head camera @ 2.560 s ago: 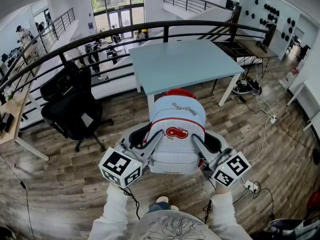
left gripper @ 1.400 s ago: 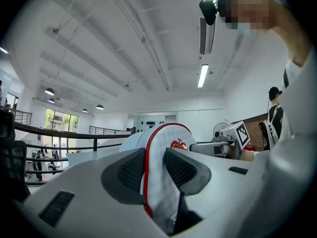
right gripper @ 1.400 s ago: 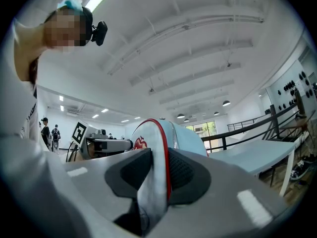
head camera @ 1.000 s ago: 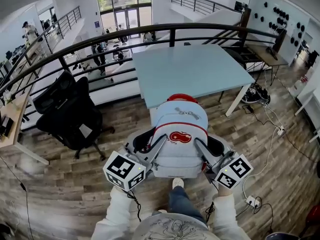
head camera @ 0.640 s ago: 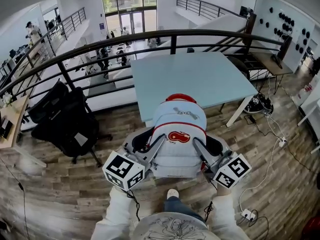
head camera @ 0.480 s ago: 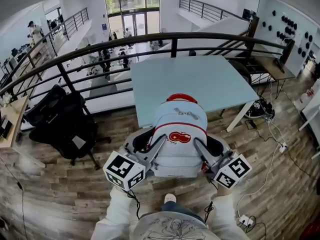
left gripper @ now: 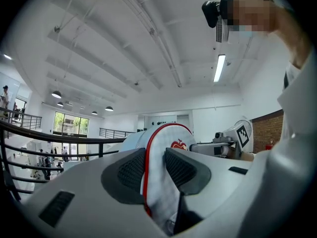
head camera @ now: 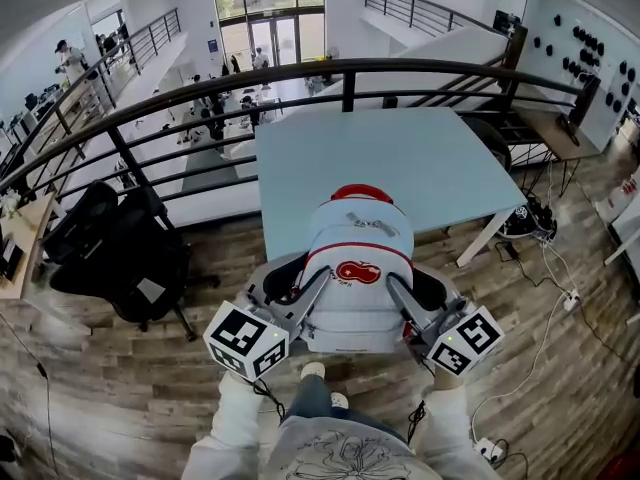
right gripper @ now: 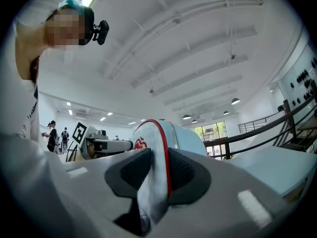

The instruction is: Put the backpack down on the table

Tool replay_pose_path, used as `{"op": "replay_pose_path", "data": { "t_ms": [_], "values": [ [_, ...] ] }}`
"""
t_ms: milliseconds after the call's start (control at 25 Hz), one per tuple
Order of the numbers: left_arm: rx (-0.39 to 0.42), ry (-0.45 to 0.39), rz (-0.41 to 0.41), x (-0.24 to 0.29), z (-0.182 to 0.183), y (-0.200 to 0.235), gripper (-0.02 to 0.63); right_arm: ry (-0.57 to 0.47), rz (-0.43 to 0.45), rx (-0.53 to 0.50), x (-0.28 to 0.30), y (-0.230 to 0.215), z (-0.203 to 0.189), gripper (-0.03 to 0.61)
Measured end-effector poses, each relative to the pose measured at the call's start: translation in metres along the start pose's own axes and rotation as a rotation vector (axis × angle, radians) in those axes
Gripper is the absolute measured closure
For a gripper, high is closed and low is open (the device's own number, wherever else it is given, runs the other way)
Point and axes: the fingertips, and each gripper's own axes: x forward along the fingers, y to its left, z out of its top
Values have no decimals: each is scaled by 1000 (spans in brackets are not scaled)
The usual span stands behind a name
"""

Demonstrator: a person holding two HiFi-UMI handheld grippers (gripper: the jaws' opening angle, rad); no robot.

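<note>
Between the two grippers: backpack [head camera: 355,268], clear of the floor, one gripper on each side
Backpack look: pale blue-white, red piping, red apple logo on the front pocket, red top handle, zip across the upper panel
Backpack pose: front panel faces up toward the head camera, top end points at the table [head camera: 380,158]
Backpack vs table: in the head view its top overlaps the table's near edge, bottom end hangs over the wood floor [head camera: 120,388] near the person's shoe [head camera: 313,370]; not set down on the tabletop
Left gripper [head camera: 298,288]: jaws partly closed, a gap the width of the fabric between them, dark pads pressing a red-piped side fold of the backpack [left gripper: 163,138]; fold fills the gap in the left gripper view [left gripper: 156,170]
Right gripper [head camera: 412,290]: same grip on the other side, jaws partly closed, pads clamped on the red-piped edge of the backpack [right gripper: 173,138], seen in the right gripper view [right gripper: 158,175]
Gripper aim: both point roughly level, toward the table
Marker cubes: nearest the person, one in front of each white sleeve [head camera: 230,418]
Table: light blue top, white legs, bare, just beyond the backpack
Railing [head camera: 340,68]: black, curves behind the table
Office chair [head camera: 110,248]: black, left, well apart from the backpack
Cables [head camera: 530,348]: on the floor, right
</note>
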Motion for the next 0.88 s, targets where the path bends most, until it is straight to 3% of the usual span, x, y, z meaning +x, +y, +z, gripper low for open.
{"op": "replay_pose_path", "data": {
  "t_ms": [360,880],
  "values": [
    [0,12,-24,62,-11,48,482,4,-29,16,40,-65,-13,469],
    [-10,10,-71,187,-3,175,482,13,-77,4,155,-194,-11,468]
  ]
}}
